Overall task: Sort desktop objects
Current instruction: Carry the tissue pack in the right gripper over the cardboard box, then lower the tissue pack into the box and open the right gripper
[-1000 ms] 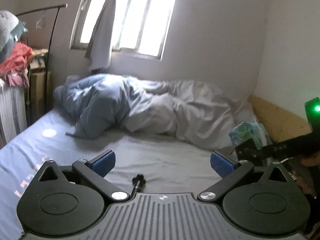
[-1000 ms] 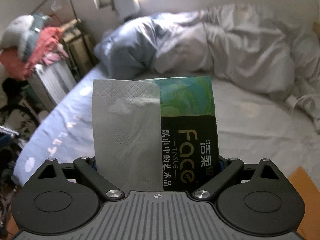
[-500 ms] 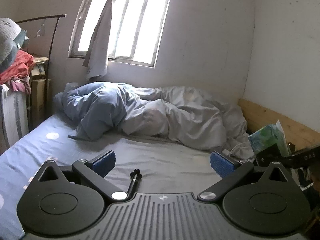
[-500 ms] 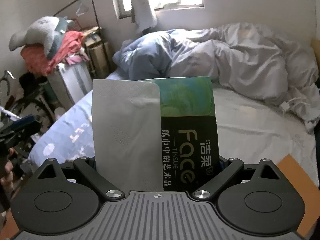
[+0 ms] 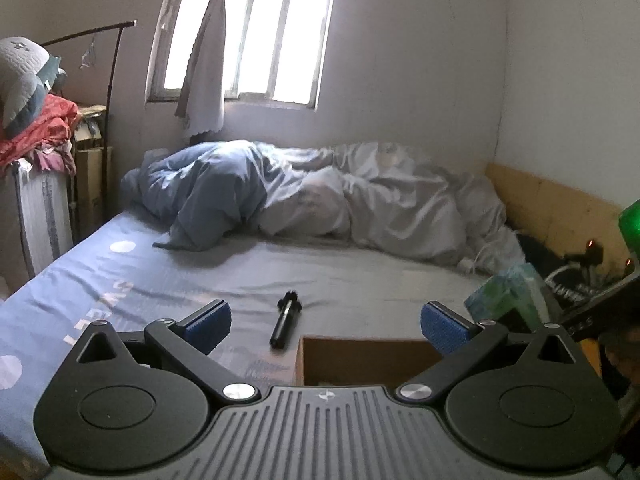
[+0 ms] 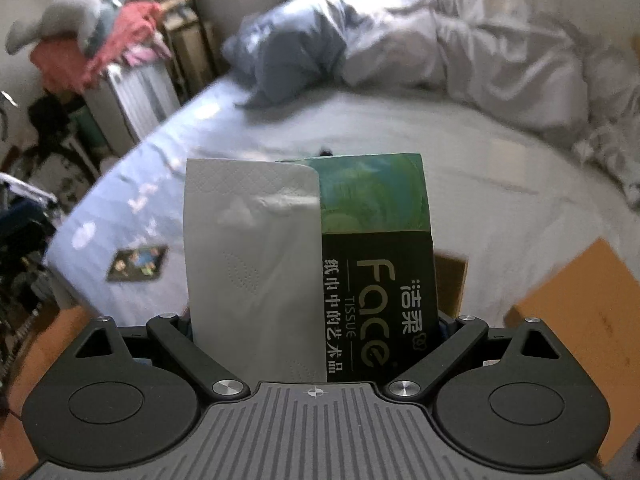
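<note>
My right gripper [image 6: 316,324] is shut on a green and black tissue pack [image 6: 376,264] with a white tissue [image 6: 252,264] sticking out, held upright above the bed. The pack also shows at the right of the left wrist view [image 5: 508,294]. My left gripper [image 5: 326,320] is open and empty above the bed's near edge. A small black cylindrical object [image 5: 285,319] lies on the sheet between its fingers. An open cardboard box [image 5: 360,356] sits just below, and its flaps show in the right wrist view [image 6: 584,300].
A crumpled grey and blue duvet [image 5: 320,196] lies across the far side of the bed. A dark flat card [image 6: 138,262] lies on the blue sheet at left. Clothes and a plush toy [image 6: 84,28] are piled on a radiator at left. A power strip [image 5: 588,254] sits by the wooden board at right.
The left view has tilted down and pulled back, so the cardboard box now shows under the gripper. The right gripper with the tissue pack has tilted down toward the bed and box.
</note>
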A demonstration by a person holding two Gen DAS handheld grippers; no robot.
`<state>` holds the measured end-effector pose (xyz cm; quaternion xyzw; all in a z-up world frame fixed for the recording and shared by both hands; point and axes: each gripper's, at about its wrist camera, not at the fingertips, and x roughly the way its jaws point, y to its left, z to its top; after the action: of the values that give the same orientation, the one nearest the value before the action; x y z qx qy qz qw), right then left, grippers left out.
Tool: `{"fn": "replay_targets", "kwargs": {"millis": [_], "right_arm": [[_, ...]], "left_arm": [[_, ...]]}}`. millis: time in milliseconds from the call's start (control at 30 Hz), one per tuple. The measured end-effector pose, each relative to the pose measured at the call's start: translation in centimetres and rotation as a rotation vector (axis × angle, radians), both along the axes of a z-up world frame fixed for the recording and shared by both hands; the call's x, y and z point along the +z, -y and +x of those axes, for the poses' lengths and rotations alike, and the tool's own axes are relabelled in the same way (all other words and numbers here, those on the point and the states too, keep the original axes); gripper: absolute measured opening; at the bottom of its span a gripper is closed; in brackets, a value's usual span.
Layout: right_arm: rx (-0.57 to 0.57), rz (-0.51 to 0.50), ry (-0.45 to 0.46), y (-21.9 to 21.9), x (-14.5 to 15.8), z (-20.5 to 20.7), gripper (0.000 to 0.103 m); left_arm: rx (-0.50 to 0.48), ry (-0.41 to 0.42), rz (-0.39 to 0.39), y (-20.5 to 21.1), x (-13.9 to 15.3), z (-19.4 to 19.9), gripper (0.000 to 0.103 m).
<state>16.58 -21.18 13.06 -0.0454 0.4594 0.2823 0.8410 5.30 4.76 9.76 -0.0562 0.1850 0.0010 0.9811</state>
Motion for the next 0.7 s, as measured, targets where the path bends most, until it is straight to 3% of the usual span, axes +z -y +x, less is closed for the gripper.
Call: {"fn": "replay_targets", "kwargs": {"millis": [300, 700], "right_arm": [[-0.029, -0.117, -0.116, -2.3, -8.6, 0.2, 0.096], [-0.024, -0.256, -0.179, -4.9, -14.2, 0.6, 0.096]], "left_arm": [[-0.013, -0.091, 0.01, -0.5, -3.8, 0.4, 0.103], [-0.035, -0.172, -0.017, -0.6, -6.9, 0.2, 0.103]]}}
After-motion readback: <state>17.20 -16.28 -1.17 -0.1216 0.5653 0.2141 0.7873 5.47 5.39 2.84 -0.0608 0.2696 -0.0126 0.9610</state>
